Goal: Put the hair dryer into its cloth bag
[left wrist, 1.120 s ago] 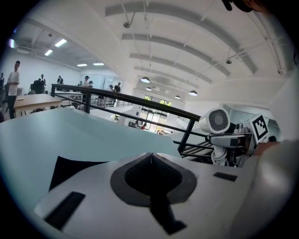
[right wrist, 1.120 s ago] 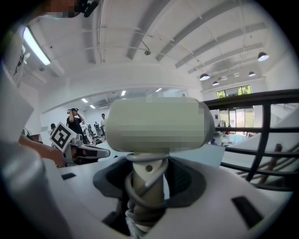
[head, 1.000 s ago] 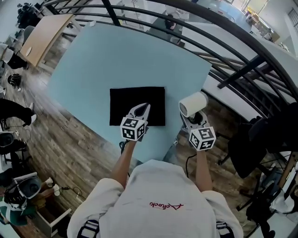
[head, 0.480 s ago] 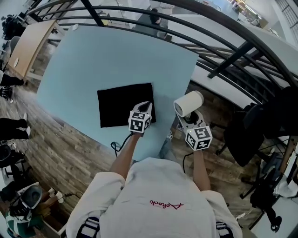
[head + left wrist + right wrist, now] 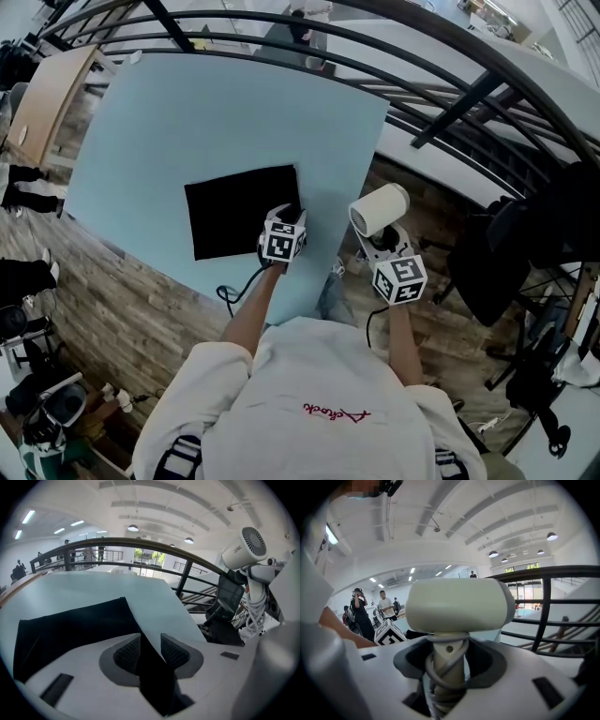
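Note:
The black cloth bag (image 5: 234, 211) lies flat on the pale blue table (image 5: 234, 94). My left gripper (image 5: 289, 212) is down at the bag's near right corner. In the left gripper view its jaws (image 5: 150, 651) have just been opening, and they stand a little apart with the bag's edge (image 5: 70, 630) running in between them. My right gripper (image 5: 382, 242) hangs off the table's right edge, shut on the handle of the cream hair dryer (image 5: 379, 208). The cord is wound round that handle (image 5: 447, 667) and the barrel (image 5: 457, 604) lies crosswise above the jaws. The dryer (image 5: 246, 548) also shows at the upper right of the left gripper view.
A black railing (image 5: 450, 103) curves past the table's far and right sides. A black chair (image 5: 506, 262) stands to the right on the wooden floor. A dark cable (image 5: 230, 295) hangs by the table's near edge. People (image 5: 386, 606) stand far off.
My left gripper has come down and forward onto the bag's near right corner. The right gripper with the dryer has shifted only slightly.

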A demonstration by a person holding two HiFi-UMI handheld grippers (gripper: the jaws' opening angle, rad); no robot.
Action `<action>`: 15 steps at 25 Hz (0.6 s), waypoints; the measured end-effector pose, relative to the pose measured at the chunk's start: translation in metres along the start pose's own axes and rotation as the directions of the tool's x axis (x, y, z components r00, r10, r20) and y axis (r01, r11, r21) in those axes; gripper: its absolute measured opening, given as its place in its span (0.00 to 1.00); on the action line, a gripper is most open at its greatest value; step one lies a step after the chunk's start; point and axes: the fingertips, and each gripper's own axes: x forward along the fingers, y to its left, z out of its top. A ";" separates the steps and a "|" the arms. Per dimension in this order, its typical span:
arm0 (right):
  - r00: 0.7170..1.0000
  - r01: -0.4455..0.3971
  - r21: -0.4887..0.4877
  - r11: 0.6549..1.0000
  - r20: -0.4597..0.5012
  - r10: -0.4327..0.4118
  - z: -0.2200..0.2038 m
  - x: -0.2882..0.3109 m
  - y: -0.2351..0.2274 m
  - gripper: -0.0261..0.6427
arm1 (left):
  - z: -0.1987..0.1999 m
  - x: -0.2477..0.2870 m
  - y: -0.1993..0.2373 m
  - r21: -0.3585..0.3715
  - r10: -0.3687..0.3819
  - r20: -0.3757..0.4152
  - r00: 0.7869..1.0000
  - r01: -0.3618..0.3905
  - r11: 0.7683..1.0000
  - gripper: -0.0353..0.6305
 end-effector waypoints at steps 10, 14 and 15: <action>1.000 0.003 -0.001 1.000 -0.002 -0.003 -0.004 -0.001 -0.007 0.36 | -0.014 0.007 0.002 0.003 0.045 -0.054 0.998 -0.045 0.999 0.17; 1.000 0.004 0.003 1.000 -0.004 -0.004 -0.005 -0.005 -0.011 0.36 | -0.019 0.011 0.001 0.052 0.069 -0.078 0.995 -0.065 0.997 0.14; 1.000 0.004 0.003 1.000 -0.005 -0.004 -0.005 -0.005 -0.011 0.36 | -0.021 0.011 0.000 0.058 0.074 -0.095 0.993 -0.069 0.996 0.14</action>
